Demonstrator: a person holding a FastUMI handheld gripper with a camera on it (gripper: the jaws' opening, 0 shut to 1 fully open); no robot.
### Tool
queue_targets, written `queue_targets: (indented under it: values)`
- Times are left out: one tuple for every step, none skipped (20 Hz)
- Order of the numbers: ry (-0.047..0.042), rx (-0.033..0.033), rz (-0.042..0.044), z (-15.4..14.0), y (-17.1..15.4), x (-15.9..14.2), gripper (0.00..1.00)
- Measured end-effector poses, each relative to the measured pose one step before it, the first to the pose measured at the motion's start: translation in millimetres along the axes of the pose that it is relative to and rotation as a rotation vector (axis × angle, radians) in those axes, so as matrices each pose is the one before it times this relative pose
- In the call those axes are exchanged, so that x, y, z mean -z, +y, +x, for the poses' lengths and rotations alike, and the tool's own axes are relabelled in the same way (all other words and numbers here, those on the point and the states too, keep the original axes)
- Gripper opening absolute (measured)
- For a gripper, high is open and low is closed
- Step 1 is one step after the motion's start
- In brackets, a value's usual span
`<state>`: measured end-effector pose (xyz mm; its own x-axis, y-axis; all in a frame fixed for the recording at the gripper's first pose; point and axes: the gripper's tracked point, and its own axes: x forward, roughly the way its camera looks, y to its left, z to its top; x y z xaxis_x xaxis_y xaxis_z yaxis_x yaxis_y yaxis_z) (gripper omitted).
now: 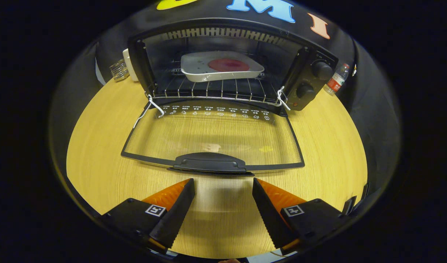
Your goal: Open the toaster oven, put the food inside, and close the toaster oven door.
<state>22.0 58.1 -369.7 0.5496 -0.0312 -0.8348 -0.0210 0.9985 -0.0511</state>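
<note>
On the wooden table, counted from near to far:
Gripper: one gripper, two fingers spread apart, nothing between them; bare tabletop shows in the gap.
Door handle: one handle, just ahead of the fingertips, not touched.
Oven door: one glass door, folded down flat toward the near side.
Toaster oven: one toaster oven, far centre, cavity open.
Tray: one white tray on the wire rack inside the cavity.
Food: one red round item on the tray; its kind is hard to make out.
Knobs: two knobs on the right panel.
Bottle: one bottle, far right, partly hidden behind the oven.
Left of oven: one wire object and one white object, partly hidden.
</note>
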Motion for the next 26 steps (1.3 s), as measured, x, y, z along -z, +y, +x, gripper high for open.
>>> queue_targets:
  values:
    - [0.00052,0.00237,0.01426,1.88,-0.89,-1.58,1.0]
    - [0.00986,-0.0026,0.00865,2.61,1.02,1.44,1.0]
    - [0.00147,-0.00035,-0.00057,2.23,-0.11,0.51,1.0]
    - [0.00003,-0.00179,-0.00166,0.94,0.7,-1.07,1.0]
    - [-0.00416,0.00177,0.00359,1.25,0.0,-0.61,1.0]
    - [0.00242,0.00063,0.00222,-1.41,-0.09,0.14,1.0]
    - [-0.00055,0.00258,0.00003,1.06,0.36,-0.45,1.0]
    - [-0.00161,0.00176,-0.00017,-1.78,-0.11,-0.29,1.0]
    - [-0.00258,0.00016,-0.00088,-1.34,-0.26,-0.29,1.0]
    - [-0.00823,0.00115,-0.00415,-3.31,-0.73,-1.68,1.0]
    - [-0.01586,0.00068,-0.00836,-2.97,-0.15,-1.32,1.0]
    - [-0.01723,-0.0003,-0.00864,-5.18,-0.66,-1.89,1.0]
    - [-0.02456,-0.00221,-0.01218,-6.15,-0.88,-2.27,1.0]
    - [-0.03023,-0.004,-0.01035,-6.5,-1.48,-3.76,1.0]
    - [-0.03309,-0.00345,-0.00491,-3.91,-0.64,-3.15,1.0]
    - [-0.02761,-0.00276,0.00396,-4.5,-0.86,-5.11,1.0]
    - [-0.02123,-0.00228,0.0106,-4.34,-0.89,-4.8,1.0]
    - [-0.0205,-0.00276,0.01019,-5.49,-0.77,-5.08,1.0]
    - [-0.0253,-0.00254,0.00489,-5.78,-0.51,-5.83,1.0]
    - [-0.02932,-0.0002,-0.00006,-5.6,-0.72,-7.47,1.0]
    - [-0.03905,0.0016,-0.00278,-6.47,-1.24,-11.13,1.0]
    - [-0.04022,0.00146,-0.0027,-5.39,-1.26,-13.19,1.0]
    - [-0.03593,0.00042,0.00434,-3.44,-0.63,-12.58,1.0]
    - [-0.02934,-0.00455,0.01272,-3.93,-0.98,-10.44,1.0]
    - [-0.02419,-0.00939,0.01581,-2.57,-0.23,-11.94,1.0]
    - [-0.0268,-0.00806,0.01352,-1.96,-0.79,-11.48,1.0]
